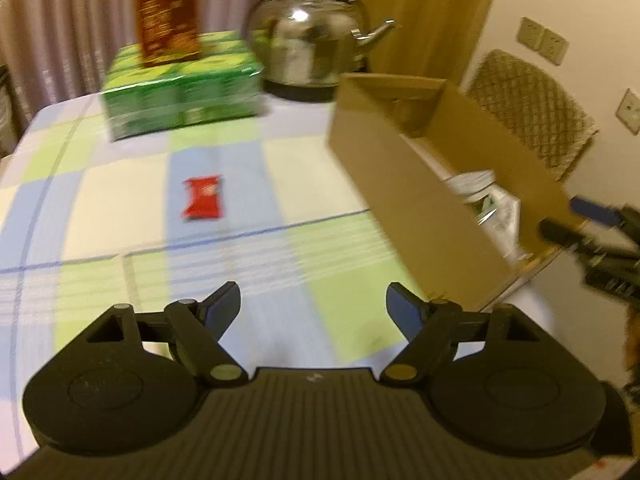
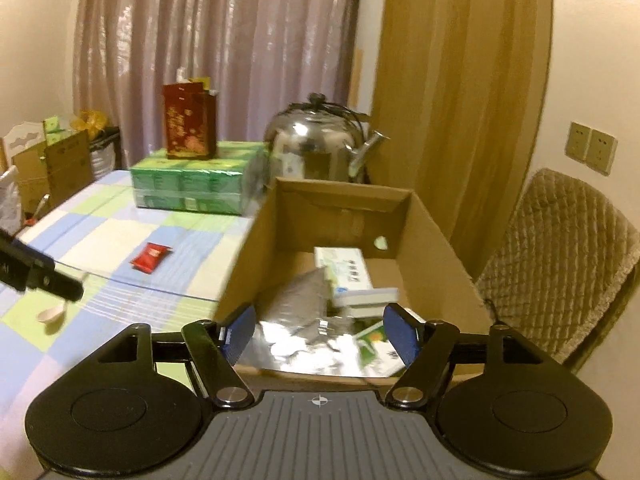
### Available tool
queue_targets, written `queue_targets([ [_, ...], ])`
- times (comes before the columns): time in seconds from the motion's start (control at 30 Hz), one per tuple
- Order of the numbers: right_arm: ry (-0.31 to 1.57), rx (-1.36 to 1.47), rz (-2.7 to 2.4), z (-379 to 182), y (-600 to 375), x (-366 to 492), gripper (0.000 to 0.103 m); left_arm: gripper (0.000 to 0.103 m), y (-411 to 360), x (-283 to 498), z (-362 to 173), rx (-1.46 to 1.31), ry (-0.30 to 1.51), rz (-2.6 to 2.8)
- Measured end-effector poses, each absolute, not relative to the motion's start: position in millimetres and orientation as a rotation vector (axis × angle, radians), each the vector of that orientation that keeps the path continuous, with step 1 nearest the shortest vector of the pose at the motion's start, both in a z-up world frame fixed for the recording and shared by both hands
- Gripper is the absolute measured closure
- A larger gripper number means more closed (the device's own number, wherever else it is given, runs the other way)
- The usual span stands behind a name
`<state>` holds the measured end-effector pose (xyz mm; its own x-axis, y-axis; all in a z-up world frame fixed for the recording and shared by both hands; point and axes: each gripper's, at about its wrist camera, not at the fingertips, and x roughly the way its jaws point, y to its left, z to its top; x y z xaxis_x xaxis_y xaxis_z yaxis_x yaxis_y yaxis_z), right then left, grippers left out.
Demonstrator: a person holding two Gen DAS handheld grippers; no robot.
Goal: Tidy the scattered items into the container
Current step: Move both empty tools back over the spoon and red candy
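- The cardboard box [image 2: 256,256] is your plain brown carton, top open, sitting upright near the table edge, just in front of a steel kettle.
- Inside it's already a jumble: a crinkly silver foil pouch [image 2: 296,304] slumped against the near-left side, a white-and-green carton [image 2: 344,268] lying flat further back, plus a couple more flat green-and-white packs [image 2: 376,344] at the near end.
- One red snack packet [image 1: 202,198] is out on the checked tablecloth, lying flat, well apart from the box on its left.
- A small pale scrap-looking thing [image 2: 50,315] sits on the cloth too, too blurry to name.
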<state>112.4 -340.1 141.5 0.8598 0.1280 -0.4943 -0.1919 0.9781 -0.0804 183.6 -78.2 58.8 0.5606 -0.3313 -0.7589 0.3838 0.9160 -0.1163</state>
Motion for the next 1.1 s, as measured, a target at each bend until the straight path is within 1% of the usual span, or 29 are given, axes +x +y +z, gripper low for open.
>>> queue_targets([
  [0.33,0.469,-0.166,0.302,155,-277,102,0.025,0.026,26,153,37,-0.001,0.924,-0.225],
  [0.5,0.493,-0.202,0.375,150,-246,106,0.021,0.026,55,140,29,-0.014,0.933,-0.177],
  [0.67,0.525,-0.219,0.426,142,-220,115,0.018,0.026,68,141,24,-0.053,0.934,-0.167],
  [0.83,0.555,-0.181,0.443,135,-206,126,0.017,0.026,63,152,16,-0.066,0.918,-0.190],
  [0.93,0.579,-0.124,0.447,132,-203,137,0.017,0.027,55,160,9,-0.041,0.895,-0.208],
  [0.97,0.587,-0.108,0.448,131,-201,141,0.017,0.029,52,162,6,-0.038,0.889,-0.213],
  [1.1,0.598,-0.117,0.461,127,-188,155,0.017,0.032,40,173,-6,-0.035,0.874,-0.219],
])
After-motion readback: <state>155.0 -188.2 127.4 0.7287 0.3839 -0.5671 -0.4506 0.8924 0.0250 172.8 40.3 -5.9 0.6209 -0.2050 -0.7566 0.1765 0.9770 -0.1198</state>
